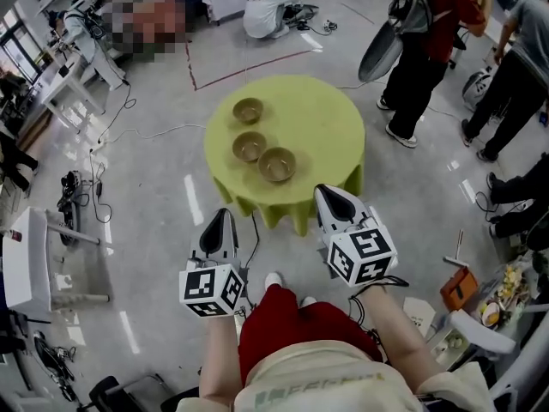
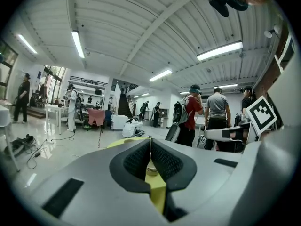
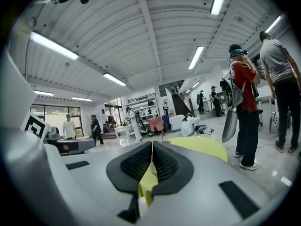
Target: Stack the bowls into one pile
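Three brown bowls rest apart on a round yellow-green table (image 1: 326, 118): a far bowl (image 1: 248, 110), a middle bowl (image 1: 250, 147) and a near bowl (image 1: 277, 164). My left gripper (image 1: 220, 222) hangs short of the table's near edge, jaws shut and empty. My right gripper (image 1: 336, 200) is level with that edge, right of the bowls, also shut with nothing held. In the left gripper view the closed pads (image 2: 162, 161) frame a sliver of a bowl (image 2: 151, 169) and the table (image 2: 157, 192). The right gripper (image 3: 152, 160) view shows closed pads (image 3: 164, 166) over the table (image 3: 202, 147).
People stand at the right beyond the table (image 1: 429, 41), and someone crouches on the floor at the back (image 1: 270, 7). Cables trail on the floor at the left (image 1: 103, 144). A white stand (image 1: 34, 264) is at the left and an orange toolbox (image 1: 459, 288) at the right.
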Demonstrator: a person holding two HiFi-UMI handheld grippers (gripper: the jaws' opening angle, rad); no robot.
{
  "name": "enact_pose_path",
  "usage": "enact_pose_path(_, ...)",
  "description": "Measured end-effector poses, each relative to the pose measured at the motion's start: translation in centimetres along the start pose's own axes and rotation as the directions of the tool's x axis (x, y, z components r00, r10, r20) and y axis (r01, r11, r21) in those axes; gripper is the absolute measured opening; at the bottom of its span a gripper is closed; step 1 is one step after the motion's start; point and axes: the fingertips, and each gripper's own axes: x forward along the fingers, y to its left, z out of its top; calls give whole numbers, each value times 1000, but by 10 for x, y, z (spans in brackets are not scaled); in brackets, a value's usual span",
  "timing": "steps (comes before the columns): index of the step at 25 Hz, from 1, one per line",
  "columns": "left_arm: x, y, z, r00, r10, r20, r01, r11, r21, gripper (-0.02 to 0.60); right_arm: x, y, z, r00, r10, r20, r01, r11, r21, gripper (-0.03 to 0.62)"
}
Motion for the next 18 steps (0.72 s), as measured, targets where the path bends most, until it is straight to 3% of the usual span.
enact_pose_path(8,20,4,-5,1000,-3,-6,3,1000,-15,25,19,-2,0,1000,24,-12,-25,1000,-7,37)
enact_pose_path(18,76,56,-9,1000,-4,-28,3,999,-44,24,85,-12,3,999,0,-43,-1,1000,-22,37)
